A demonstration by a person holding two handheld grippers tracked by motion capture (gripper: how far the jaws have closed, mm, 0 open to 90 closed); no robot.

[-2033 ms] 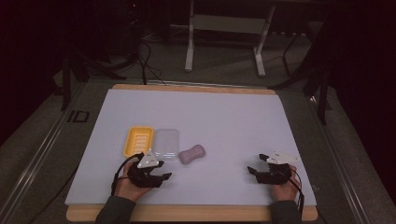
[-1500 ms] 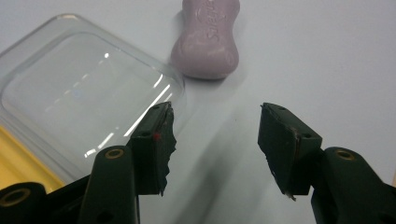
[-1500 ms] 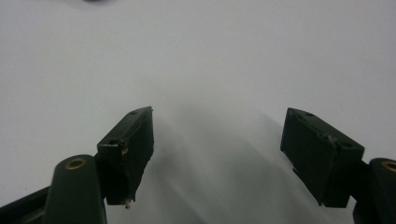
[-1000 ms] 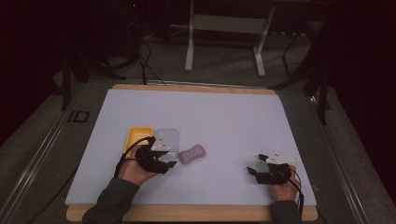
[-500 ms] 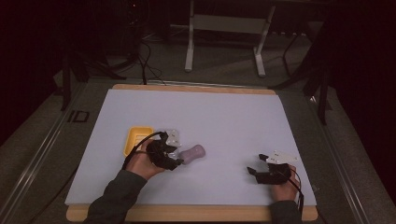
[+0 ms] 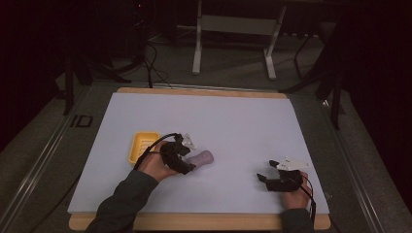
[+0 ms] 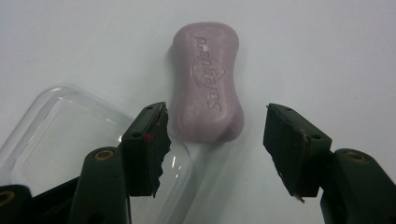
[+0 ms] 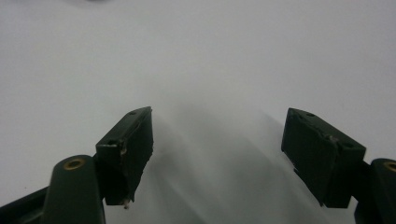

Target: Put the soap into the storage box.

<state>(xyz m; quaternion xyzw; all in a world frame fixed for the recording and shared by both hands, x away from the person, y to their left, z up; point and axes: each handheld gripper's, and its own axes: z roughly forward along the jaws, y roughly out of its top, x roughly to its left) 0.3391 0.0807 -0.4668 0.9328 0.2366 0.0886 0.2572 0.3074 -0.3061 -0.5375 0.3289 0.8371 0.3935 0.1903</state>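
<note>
The left gripper (image 7: 212, 149) has slid from the clear plastic lid (image 7: 70, 135) to the mauve soap bar (image 7: 208, 88) beside it; its jaws just opened, framing the bar, not touching. The right gripper (image 6: 270, 179), open, idles well apart.

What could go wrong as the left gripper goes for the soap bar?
1. The left gripper has just been opening, and the near end of the soap bar sits just ahead of the pads, untouched. Closing on that rounded end alone might squeeze the bar out forwards.
2. One jaw hangs over the clear lid beside the bar; closing could catch or shove it.
</note>
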